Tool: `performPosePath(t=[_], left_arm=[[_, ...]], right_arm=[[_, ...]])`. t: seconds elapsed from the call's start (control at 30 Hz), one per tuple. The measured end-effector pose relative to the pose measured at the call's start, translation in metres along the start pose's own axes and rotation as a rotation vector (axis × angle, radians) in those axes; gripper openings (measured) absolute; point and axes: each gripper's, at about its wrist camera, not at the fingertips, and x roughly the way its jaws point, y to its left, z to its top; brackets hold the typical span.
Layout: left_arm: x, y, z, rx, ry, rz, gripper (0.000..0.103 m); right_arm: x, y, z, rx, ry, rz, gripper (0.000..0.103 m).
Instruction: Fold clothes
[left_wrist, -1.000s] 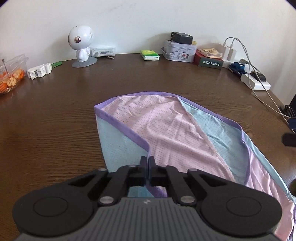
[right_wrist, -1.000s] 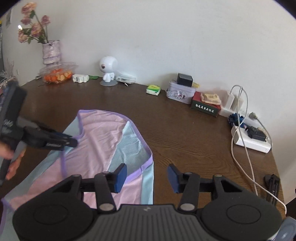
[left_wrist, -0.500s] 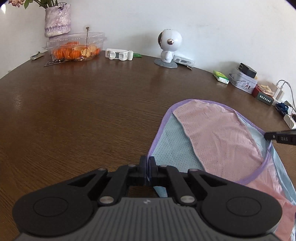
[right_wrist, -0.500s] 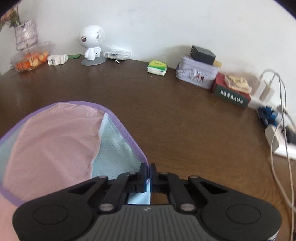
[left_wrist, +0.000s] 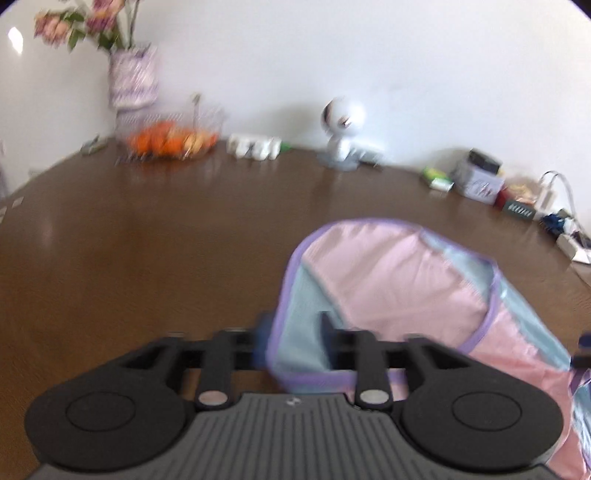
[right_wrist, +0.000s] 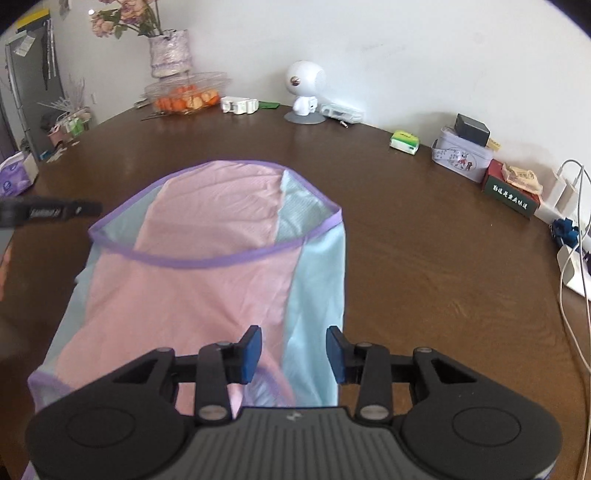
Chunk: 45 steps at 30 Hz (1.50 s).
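A pink and light-blue mesh garment (right_wrist: 207, 280) with purple trim lies on the brown table (right_wrist: 424, 258); its upper part is doubled over, and a purple hem runs across it. My right gripper (right_wrist: 293, 352) hovers over the garment's near right part. Its jaws are opening and its blue pads (right_wrist: 251, 350) stand apart, with cloth below them but not pinched. In the blurred left wrist view my left gripper (left_wrist: 293, 332) is opening too. The garment's (left_wrist: 399, 280) trimmed corner lies loose between its fingers. The left gripper (right_wrist: 48, 212) also shows at the garment's left edge.
Along the far wall stand a vase of flowers (right_wrist: 170, 51), a clear box of oranges (right_wrist: 184, 98), a white robot figure (right_wrist: 304, 86), a green packet (right_wrist: 405, 141), a tin (right_wrist: 461, 158) and a dark box (right_wrist: 513, 192). A power strip with cables (right_wrist: 572, 258) lies at the right.
Half a second ago both grippers were shut on the purple hem; both have now let go and opened. The right gripper has drawn back, and the left view has swung left.
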Motion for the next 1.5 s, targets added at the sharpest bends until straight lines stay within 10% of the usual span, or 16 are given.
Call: performPosePath(t=[0.17, 0.53, 0.83, 1.23, 1.5], left_arm=[[0.032, -0.032, 0.002, 0.136, 0.09, -0.034, 0.018], [0.017, -0.006, -0.024, 0.152, 0.084, -0.003, 0.018], [-0.046, -0.003, -0.072, 0.295, 0.116, 0.158, 0.018], [-0.078, 0.031, -0.079, 0.18, 0.183, -0.005, 0.034], [-0.085, 0.027, -0.091, 0.206, 0.193, -0.075, 0.038]], right_arm=[[0.008, 0.006, -0.02, 0.004, 0.033, -0.019, 0.021], [0.038, -0.02, 0.004, -0.012, 0.054, -0.154, 0.006], [0.06, -0.024, 0.063, -0.076, -0.041, -0.14, 0.024], [-0.047, 0.091, -0.069, -0.171, -0.003, 0.223, 0.026], [-0.062, 0.049, -0.106, -0.114, 0.066, 0.121, 0.02]])
